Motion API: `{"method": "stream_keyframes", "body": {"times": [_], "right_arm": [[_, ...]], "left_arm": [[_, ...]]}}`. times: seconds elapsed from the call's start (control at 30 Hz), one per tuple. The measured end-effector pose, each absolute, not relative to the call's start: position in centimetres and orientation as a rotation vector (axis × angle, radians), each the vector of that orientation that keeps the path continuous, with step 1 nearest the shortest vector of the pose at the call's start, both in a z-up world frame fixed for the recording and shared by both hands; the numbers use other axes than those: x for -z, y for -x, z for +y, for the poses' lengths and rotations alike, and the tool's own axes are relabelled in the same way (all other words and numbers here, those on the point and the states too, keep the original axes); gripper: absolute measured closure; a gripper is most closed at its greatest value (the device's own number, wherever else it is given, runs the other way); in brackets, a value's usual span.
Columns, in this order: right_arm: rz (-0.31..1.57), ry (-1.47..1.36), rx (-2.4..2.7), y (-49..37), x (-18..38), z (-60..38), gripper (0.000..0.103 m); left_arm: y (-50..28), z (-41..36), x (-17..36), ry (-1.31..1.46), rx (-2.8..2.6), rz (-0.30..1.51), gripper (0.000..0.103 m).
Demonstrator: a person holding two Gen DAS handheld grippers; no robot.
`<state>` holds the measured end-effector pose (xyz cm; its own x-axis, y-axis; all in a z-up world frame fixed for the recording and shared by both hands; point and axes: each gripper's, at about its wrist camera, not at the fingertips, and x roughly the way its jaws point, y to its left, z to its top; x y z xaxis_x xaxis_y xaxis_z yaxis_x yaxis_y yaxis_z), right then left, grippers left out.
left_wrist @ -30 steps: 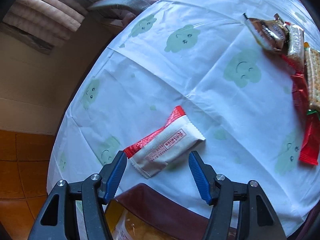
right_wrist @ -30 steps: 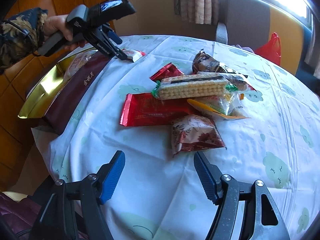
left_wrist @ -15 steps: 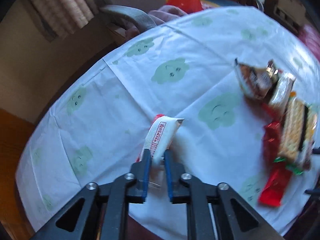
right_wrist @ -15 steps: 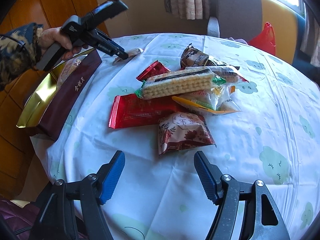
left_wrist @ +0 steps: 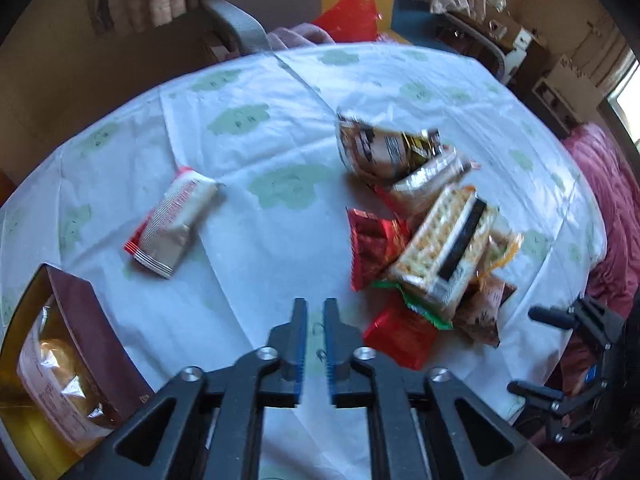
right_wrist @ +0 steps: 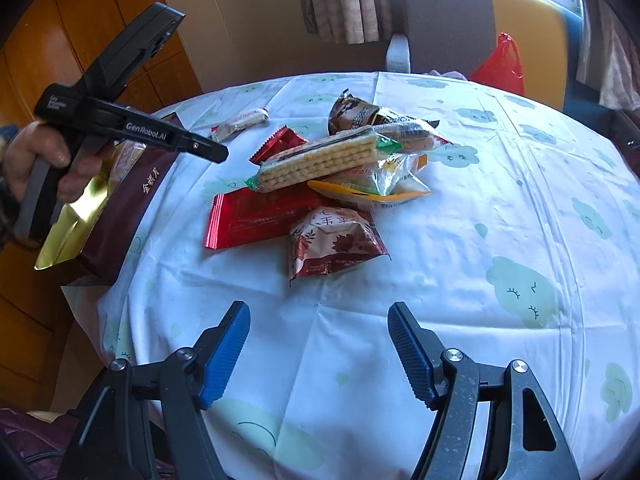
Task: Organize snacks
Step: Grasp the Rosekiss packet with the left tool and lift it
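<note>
Snacks (right_wrist: 320, 184) heaped; left hand-held gripper (left_wrist: 316, 312) closed empty, right hand-held gripper (right_wrist: 318, 320) wide.

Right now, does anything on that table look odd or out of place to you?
Yes. The left claw is shut on nothing, while the white and red snack bar lies alone on the tablecloth, apart from the snack pile and outside the gift box. It looks like a missed grasp.

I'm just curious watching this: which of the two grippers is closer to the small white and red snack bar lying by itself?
Left. The left gripper, shut and empty, hovers just beside the snack bar; the right gripper stands open at the table's near edge.
</note>
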<state>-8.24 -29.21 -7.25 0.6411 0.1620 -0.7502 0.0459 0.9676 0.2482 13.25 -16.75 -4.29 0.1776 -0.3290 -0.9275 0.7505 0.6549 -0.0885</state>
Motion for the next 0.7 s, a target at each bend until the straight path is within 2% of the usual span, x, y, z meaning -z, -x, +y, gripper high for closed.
{"method": "stream_keyframes", "body": {"times": [0.03, 0.1, 0.2, 0.33, 0.37, 0.6, 0.63, 0.67, 0.7], "right_arm": [[0.873, -0.253, -0.067, 8.3, 7.2, -29.2, 0.031], [0.871, -0.25, -0.064, 8.5, 7.2, -29.1, 0.031], [0.871, -0.26, -0.059, 8.6, 7.4, -29.3, 0.029], [0.876, -0.269, -0.05, 8.6, 7.5, -29.7, 0.029], [0.879, -0.273, -0.048, 8.5, 7.6, -29.9, 0.029], [0.905, -0.301, -0.043, 8.0, 8.5, -30.8, 0.028], [0.91, -0.305, -0.043, 7.9, 8.7, -30.9, 0.028], [0.91, -0.306, -0.043, 7.8, 8.8, -30.9, 0.028], [0.908, -0.303, -0.044, 7.8, 8.8, -30.9, 0.028]], "left_arm": [[-13.9, -16.6, 3.7, -0.449, 0.755, 1.131, 0.075], [-15.5, -16.5, 3.2, -0.467, 0.694, 1.103, 0.07], [-18.4, -16.9, 3.3, -0.539, 0.617, 1.083, 0.056], [-20.8, -17.3, 4.3, -0.58, 0.611, 1.1, 0.031], [-21.2, -17.6, 4.7, -0.594, 0.607, 1.103, 0.028], [-23.7, -18.8, 6.9, -0.627, 0.614, 1.101, 0.028], [-24.0, -18.9, 7.1, -0.615, 0.614, 1.105, 0.037], [-24.2, -19.0, 7.4, -0.602, 0.61, 1.122, 0.065], [-24.4, -19.1, 7.9, -0.6, 0.598, 1.143, 0.07]]}}
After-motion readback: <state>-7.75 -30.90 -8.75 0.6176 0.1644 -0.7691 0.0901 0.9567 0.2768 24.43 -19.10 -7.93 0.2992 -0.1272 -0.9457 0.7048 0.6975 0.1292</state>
